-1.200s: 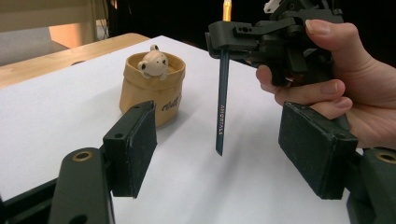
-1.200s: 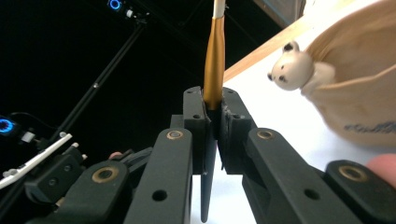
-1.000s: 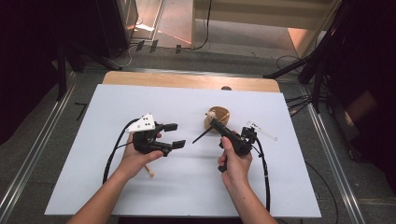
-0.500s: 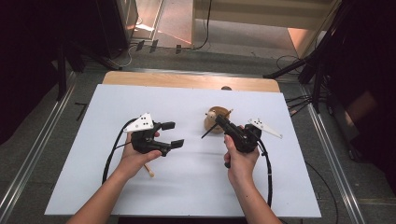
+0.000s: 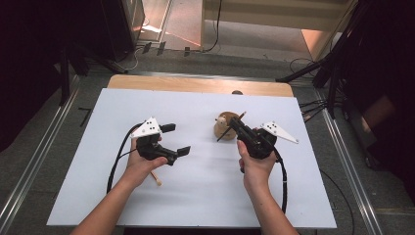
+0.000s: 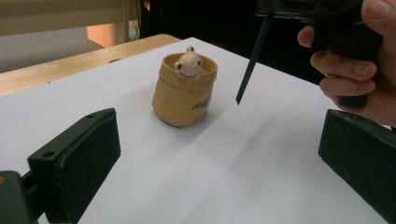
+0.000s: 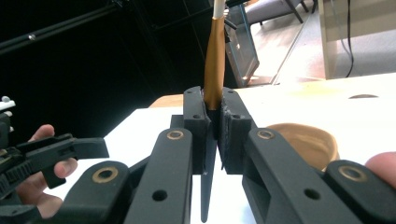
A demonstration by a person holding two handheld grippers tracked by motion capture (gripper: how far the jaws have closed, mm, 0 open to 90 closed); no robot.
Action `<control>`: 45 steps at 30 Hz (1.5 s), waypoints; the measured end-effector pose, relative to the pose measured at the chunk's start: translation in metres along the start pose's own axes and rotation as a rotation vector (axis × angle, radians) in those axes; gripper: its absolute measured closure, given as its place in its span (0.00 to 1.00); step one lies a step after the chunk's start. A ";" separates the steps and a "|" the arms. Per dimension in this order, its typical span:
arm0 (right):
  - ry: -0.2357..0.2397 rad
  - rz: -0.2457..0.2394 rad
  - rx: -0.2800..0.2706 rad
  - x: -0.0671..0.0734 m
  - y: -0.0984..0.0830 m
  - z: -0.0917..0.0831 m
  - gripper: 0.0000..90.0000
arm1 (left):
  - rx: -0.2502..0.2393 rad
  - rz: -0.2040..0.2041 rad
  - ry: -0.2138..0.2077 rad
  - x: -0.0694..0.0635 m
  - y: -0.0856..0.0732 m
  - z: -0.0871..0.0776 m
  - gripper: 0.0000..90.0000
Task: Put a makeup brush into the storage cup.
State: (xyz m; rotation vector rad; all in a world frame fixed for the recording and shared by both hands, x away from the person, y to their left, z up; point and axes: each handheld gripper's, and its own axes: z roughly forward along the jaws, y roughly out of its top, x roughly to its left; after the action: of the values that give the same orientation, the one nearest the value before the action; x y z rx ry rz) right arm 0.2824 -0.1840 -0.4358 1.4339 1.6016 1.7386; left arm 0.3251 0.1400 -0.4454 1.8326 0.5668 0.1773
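A small tan pot (image 5: pixel 224 128) with a bear figure on its rim (image 6: pixel 188 64) stands on the white sheet. My right gripper (image 5: pixel 234 124) hovers just right of the pot, shut on a thin dark stick (image 5: pixel 226 132) with a gold end (image 7: pixel 214 70). The stick's dark tip (image 6: pixel 239 99) points down beside the pot. My left gripper (image 5: pixel 175 139) is left of the pot and faces it. Its jaws have just been opening and stand wide apart (image 6: pixel 219 154) with nothing between them.
A light wooden stick (image 5: pixel 156 178) lies on the sheet under my left hand. The white sheet (image 5: pixel 205 196) covers a wooden table whose far edge (image 5: pixel 195 84) shows. Black cables trail from both grippers. Dark stands and floor rails surround the table.
The left gripper's jaws have spread wider. The right gripper has edged slightly to the right with the stick still in it.
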 end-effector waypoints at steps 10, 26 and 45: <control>-0.021 -0.078 -0.009 0.001 0.009 -0.004 0.94 | -0.001 0.001 -0.006 0.002 -0.001 -0.002 0.00; -0.063 -0.141 -0.037 -0.001 0.028 -0.003 0.94 | -0.006 0.001 -0.015 0.005 -0.003 -0.003 0.00; -0.132 -0.205 -0.066 -0.016 0.040 0.010 0.94 | -0.005 -0.005 -0.005 0.007 -0.005 -0.008 0.00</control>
State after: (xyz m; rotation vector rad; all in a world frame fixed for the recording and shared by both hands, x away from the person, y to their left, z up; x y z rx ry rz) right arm 0.3109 -0.2029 -0.4084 1.2762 1.5473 1.5343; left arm 0.3269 0.1515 -0.4480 1.8262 0.5668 0.1707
